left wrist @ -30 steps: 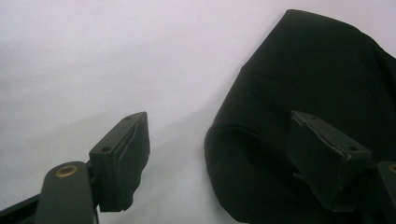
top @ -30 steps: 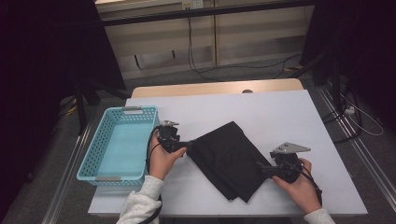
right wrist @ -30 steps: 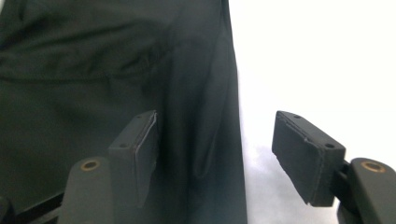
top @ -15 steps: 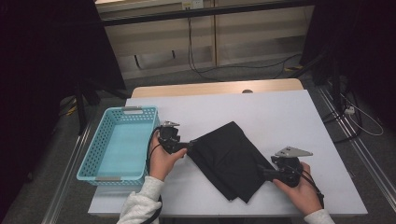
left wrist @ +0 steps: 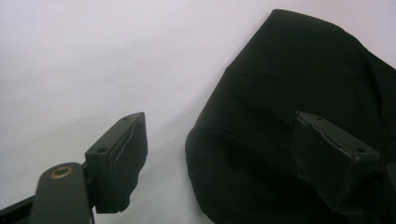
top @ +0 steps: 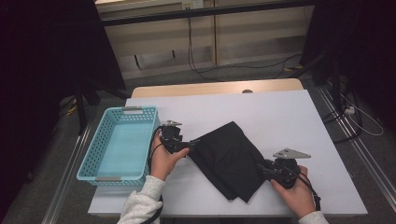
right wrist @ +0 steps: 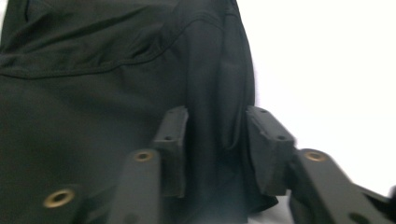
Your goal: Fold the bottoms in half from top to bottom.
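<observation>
A black folded cloth (top: 229, 161) lies on the white table (top: 280, 116). My left gripper (top: 191, 145) sits at the cloth's left corner, held by a hand. In the left gripper view its jaws (left wrist: 218, 121) stand wide open, with the cloth (left wrist: 289, 84) reaching in under the right-hand jaw. My right gripper (top: 262, 168) is at the cloth's right edge. Its jaws (right wrist: 215, 114) have just been closing, and a raised fold of the cloth (right wrist: 93, 93) stands between the pads, which are still apart.
A light blue mesh basket (top: 84, 165) stands at the table's left side, close beside the left hand. Bare white table surface stretches behind and to the right of the cloth. Cables lie on the floor beyond the table.
The right gripper has crept slightly toward the table's near edge at the cloth's right side. The left gripper and the cloth look the same.
</observation>
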{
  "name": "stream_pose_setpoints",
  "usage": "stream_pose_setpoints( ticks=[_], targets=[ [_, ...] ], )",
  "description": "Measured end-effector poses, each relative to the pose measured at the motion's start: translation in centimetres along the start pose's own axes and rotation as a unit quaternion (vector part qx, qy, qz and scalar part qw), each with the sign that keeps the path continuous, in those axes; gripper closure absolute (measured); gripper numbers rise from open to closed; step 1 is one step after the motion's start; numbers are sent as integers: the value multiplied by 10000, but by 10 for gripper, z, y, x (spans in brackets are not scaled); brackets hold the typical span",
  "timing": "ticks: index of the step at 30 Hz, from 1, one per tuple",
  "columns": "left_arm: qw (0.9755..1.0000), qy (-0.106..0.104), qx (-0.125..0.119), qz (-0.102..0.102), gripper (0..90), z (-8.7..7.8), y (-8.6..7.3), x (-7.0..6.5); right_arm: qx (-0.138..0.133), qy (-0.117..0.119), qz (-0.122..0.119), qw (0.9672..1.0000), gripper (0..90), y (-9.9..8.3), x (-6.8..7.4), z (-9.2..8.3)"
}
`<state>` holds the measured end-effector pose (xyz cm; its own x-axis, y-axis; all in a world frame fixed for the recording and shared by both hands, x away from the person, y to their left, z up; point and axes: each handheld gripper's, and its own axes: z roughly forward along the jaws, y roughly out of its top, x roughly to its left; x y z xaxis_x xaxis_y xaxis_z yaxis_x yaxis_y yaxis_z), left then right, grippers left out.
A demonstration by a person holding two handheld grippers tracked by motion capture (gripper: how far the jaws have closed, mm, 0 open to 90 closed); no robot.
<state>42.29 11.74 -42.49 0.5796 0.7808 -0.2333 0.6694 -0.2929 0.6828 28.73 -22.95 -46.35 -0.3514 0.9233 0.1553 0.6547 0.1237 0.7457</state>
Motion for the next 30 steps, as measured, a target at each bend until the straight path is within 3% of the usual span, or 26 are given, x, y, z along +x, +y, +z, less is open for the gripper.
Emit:
stream_pose_setpoints(
  ticks=[2, 3, 8, 17, 23, 26, 28, 30],
  targets=[
    [10000, -30, 30, -3, 194, 0, 0, 0, -19, 117, 33, 9999, 777, 0, 2, 1],
    [10000, -13, 4, -17, 193, 1, 0, -1, -23, 202, 115, 9997, 778, 0, 3, 2],
    [10000, -53, 16, -21, 193, 2, -1, -1, -35, 139, -23, 9999, 789, 1, 6, 2],
    [9999, -69, -8, -103, 169, 1, 1, -2, -98, 212, 12, 9997, 801, 1, 6, 2],
    [9997, -76, 76, -203, 166, 12, -1, -2, -107, 260, 51, 9996, 798, 1, 6, 2],
    [9996, 46, 240, -113, 166, 19, -4, -4, -111, 270, 41, 9996, 797, 1, 6, 2],
    [9992, 254, 294, 67, 166, 24, -7, -4, -108, 271, 27, 9996, 797, 1, 6, 2],
    [9988, 328, 349, 79, 152, 27, -10, -2, -109, 275, 30, 9996, 796, 0, 5, 2]
  ],
)
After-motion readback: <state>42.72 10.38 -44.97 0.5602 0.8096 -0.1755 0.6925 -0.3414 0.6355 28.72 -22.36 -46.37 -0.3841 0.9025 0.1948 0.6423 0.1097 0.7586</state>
